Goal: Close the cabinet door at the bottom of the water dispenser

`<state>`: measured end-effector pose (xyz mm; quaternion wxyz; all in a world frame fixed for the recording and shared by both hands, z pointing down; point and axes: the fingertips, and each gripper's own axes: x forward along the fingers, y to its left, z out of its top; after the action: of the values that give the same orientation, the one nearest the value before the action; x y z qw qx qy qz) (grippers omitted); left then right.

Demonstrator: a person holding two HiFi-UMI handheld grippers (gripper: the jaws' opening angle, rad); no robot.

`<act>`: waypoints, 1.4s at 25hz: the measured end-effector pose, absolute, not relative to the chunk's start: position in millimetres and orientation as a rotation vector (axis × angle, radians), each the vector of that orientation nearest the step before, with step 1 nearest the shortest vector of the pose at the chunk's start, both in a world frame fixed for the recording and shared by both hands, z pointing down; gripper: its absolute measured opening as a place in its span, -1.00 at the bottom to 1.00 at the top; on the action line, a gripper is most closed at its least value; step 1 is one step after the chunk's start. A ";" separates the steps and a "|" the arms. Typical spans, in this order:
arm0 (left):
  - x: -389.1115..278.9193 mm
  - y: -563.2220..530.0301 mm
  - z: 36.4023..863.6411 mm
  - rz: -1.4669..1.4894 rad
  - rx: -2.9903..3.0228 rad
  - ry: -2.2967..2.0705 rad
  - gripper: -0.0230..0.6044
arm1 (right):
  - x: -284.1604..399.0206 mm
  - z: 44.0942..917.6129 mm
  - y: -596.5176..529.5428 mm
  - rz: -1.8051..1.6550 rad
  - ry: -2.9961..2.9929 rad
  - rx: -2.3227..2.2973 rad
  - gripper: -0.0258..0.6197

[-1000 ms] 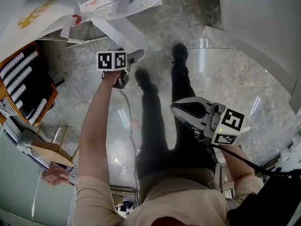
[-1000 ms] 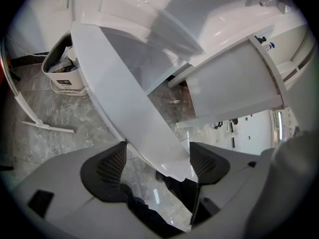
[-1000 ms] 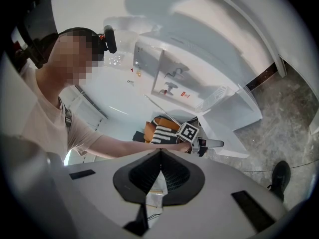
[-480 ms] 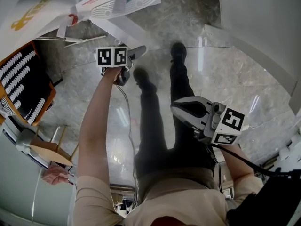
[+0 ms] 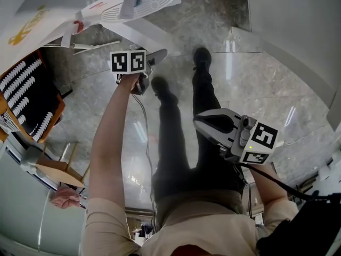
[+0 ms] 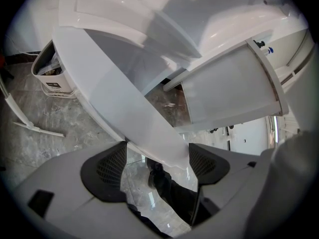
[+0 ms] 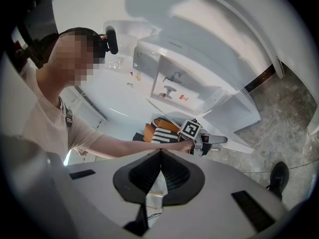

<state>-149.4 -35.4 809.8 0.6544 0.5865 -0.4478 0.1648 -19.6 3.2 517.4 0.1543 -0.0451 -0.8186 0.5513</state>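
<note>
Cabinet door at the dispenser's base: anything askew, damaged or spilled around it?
Only that the cabinet door stands swung open from the water dispenser, its edge between the left gripper's open jaws. No damage or spill shows.

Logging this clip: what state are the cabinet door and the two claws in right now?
door: open, swung out from the dispenser.
left claw: open, with the door's edge between its jaws.
right claw: shut, empty, held away from the door.
</note>
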 end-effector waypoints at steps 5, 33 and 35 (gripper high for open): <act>-146.6 -43.7 809.3 0.348 1.315 -1.035 0.20 | -11.4 516.8 -3.0 1.571 -2.352 -0.126 -0.88; -138.2 -94.5 810.2 0.254 1.321 -1.104 0.20 | 3.2 524.3 -18.6 1.572 -2.375 -0.104 -0.88; -137.9 -96.1 809.6 0.256 1.325 -1.103 0.20 | 3.8 524.2 -19.6 1.572 -2.374 -0.102 -0.88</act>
<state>-137.9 -96.1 809.6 0.6437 0.5818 -0.4844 0.1124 3.8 -19.6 524.2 0.1454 -0.0354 -0.8244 0.5459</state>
